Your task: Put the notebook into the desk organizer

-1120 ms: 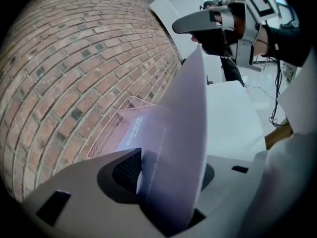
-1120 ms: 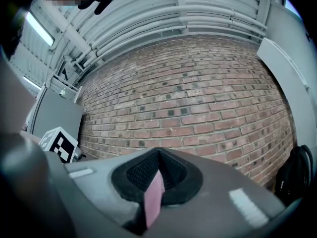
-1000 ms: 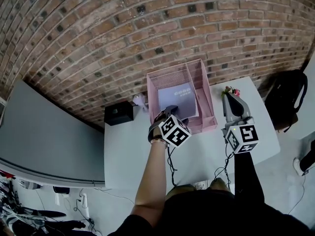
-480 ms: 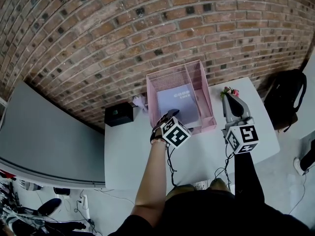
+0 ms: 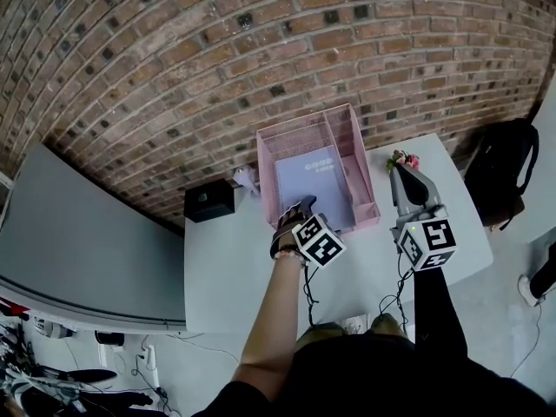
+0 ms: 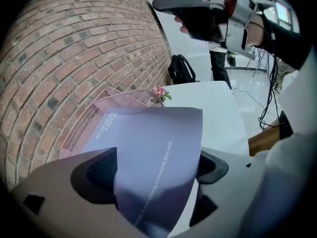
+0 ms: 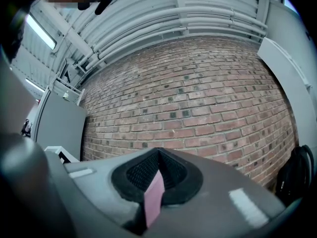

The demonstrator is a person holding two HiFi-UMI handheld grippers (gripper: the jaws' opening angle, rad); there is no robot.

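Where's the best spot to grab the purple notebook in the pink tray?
Its near short edge, coming from the person's side. The notebook lies in the pink organizer, whose mesh walls close off the back and both sides. Only the front is low, so that thin edge is likely the only one free to pinch.

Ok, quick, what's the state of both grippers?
Left gripper: open, jaws just been opening; pale purple paper notebook lies between them, ungripped.
Right gripper: closed; thin pink strip shows between the jaws, unidentifiable.
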